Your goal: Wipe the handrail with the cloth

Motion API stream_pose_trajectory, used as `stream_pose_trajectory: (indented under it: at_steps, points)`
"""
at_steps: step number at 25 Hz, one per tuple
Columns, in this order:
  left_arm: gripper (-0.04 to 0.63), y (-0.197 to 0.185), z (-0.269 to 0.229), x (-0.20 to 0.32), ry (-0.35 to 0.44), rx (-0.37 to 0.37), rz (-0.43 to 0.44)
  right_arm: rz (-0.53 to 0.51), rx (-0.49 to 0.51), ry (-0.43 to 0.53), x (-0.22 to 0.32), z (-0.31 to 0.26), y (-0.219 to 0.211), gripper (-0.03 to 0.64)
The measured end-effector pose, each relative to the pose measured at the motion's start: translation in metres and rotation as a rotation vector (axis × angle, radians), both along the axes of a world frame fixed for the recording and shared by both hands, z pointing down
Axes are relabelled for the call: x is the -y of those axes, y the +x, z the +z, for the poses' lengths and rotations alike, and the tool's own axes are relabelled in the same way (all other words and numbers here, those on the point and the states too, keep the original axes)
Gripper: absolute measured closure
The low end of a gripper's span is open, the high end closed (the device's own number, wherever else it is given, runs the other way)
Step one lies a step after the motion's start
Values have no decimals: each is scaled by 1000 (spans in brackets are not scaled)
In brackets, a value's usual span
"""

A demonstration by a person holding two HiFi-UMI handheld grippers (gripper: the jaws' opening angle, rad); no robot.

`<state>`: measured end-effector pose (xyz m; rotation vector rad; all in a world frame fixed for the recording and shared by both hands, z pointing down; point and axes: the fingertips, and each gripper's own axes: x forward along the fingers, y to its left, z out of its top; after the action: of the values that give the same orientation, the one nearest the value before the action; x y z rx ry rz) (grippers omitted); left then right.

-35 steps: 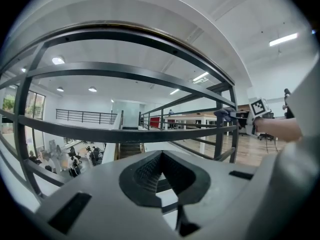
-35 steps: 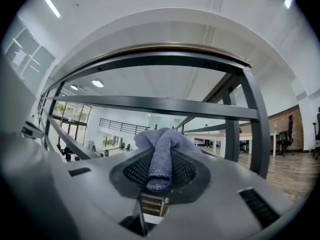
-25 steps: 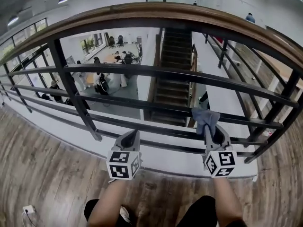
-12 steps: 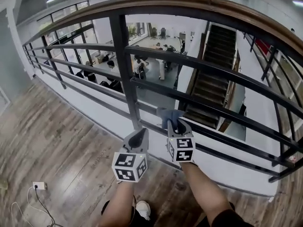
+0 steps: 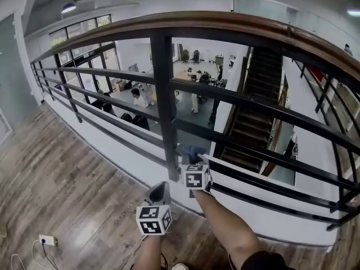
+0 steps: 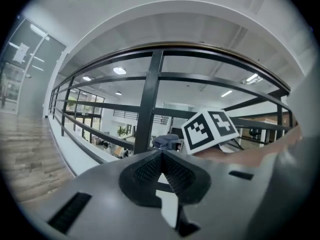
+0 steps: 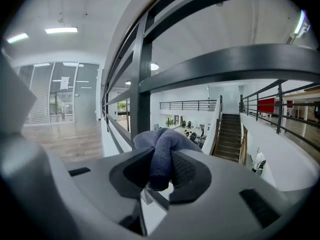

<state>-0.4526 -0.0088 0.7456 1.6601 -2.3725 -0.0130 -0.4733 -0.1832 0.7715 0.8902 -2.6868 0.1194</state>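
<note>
R tongs [image 7: 161, 168] are clamped on the cloth [image 7: 162, 143], a blue-grey wad bunched btw the jaws and bulging out past the tips. In the head view that's centre frame, low down, just right of the black post [image 5: 166, 106] and in among the lower black bars [image 5: 264, 151]; can't tell whether the cloth touches metal. The wooden handrail [image 5: 225, 22] arcs across the top of frame, well above the cloth. L tongs [image 6: 161, 156] are pressed together w/ nothing in them, held at lower centre of the head view, nearer the person and left of the R forearm [image 5: 225, 229]. Only print I can make out: black-and-white square codes on each marker cube [image 5: 195, 179]. Wood-plank floor [image 5: 56, 167] fills the lower left, w/ a white socket block [image 5: 48, 241] and cable at the bottom-left corner. Beyond the bars, a staircase [image 5: 253, 111] at right of centre and people [image 5: 138, 97] on a lower level, upper centre-left.
</note>
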Motion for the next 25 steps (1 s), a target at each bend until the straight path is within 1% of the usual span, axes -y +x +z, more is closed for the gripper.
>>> stream_pose_trajectory:
  at_steps: [2,5,8,10,13,14,17,21,25]
  points:
    - [594,-9,2,2,1,38,11,31,-7,-15,6,3,-11,537]
    - [594,-9,-5,4,35,93,55,73,-30,-34,10,6,-17,537]
    - [594,0,-8,10,47,103,89,104,-55,-72,16,17,-3,537]
    - [594,0,-5,13,30,113,83,126,-69,-94,24,25,9,537]
    - [594,-2,-5,13,-32,206,48,127,-77,-95,33,32,18,537]
    - [594,0,-7,13,-31,213,44,122,-73,-90,35,31,19,537]
    - [594,13,-15,21,4,176,57,127,-53,-99,39,31,30,537]
    - [594,32,-11,31,-7,150,105,128,-45,-86,41,33,52,537]
    - [594,49,-15,37,4,80,156,109,-75,-53,46,34,86,537]
